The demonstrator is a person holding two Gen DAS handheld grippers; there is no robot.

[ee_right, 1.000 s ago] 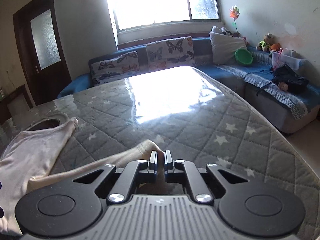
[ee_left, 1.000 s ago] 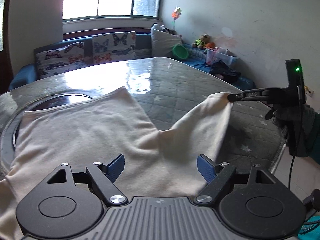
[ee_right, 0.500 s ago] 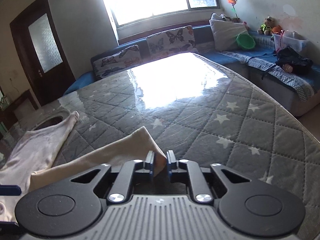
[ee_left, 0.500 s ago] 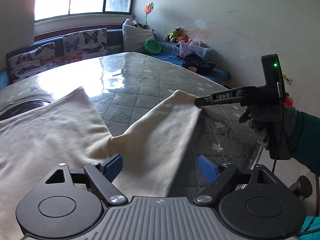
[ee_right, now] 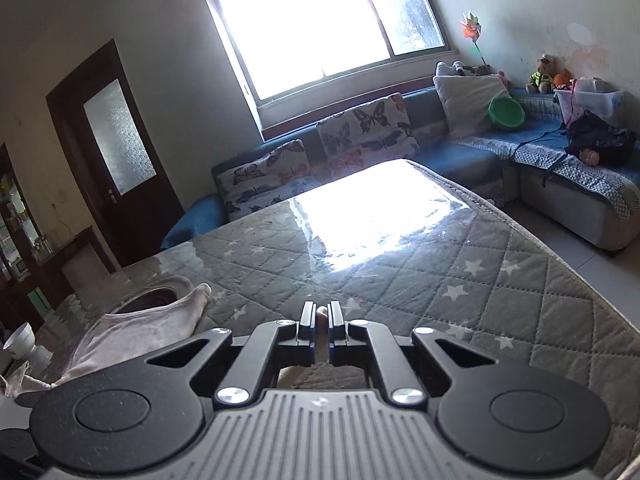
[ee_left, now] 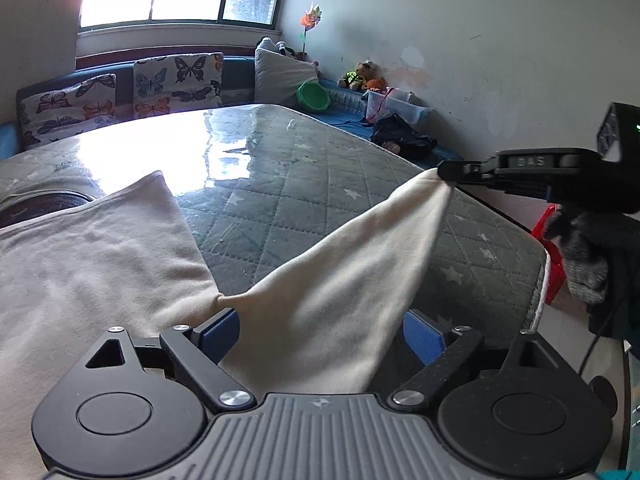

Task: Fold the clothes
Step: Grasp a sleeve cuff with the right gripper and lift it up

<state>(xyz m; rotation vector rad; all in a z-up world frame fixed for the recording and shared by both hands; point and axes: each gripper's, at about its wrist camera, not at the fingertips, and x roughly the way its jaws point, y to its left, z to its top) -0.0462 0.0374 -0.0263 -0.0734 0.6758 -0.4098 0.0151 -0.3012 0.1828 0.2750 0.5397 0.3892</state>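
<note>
A cream garment (ee_left: 92,256) lies spread on the grey quilted table top (ee_left: 304,184). One sleeve (ee_left: 360,256) rises off the table toward the right, and my right gripper (ee_left: 445,171) is shut on its tip. In the right wrist view the right gripper (ee_right: 321,315) shows a bit of cream cloth pinched between its closed fingers, with the garment body (ee_right: 152,324) lying to the left. My left gripper (ee_left: 322,332) is open at the sleeve's base, its blue pads (ee_left: 222,330) on either side of the cloth without pinching it.
The table's right edge (ee_left: 538,280) drops to the floor beside a red object (ee_left: 554,256). A sofa with butterfly cushions (ee_right: 360,132), a green bowl (ee_right: 506,112) and a clear bin (ee_right: 588,100) lines the far walls. A white cup (ee_right: 20,344) stands at the left.
The right gripper has raised the sleeve tip off the table, so the sleeve now hangs taut. The left gripper has stayed open at the sleeve's base, with the cloth filling more of its gap.
</note>
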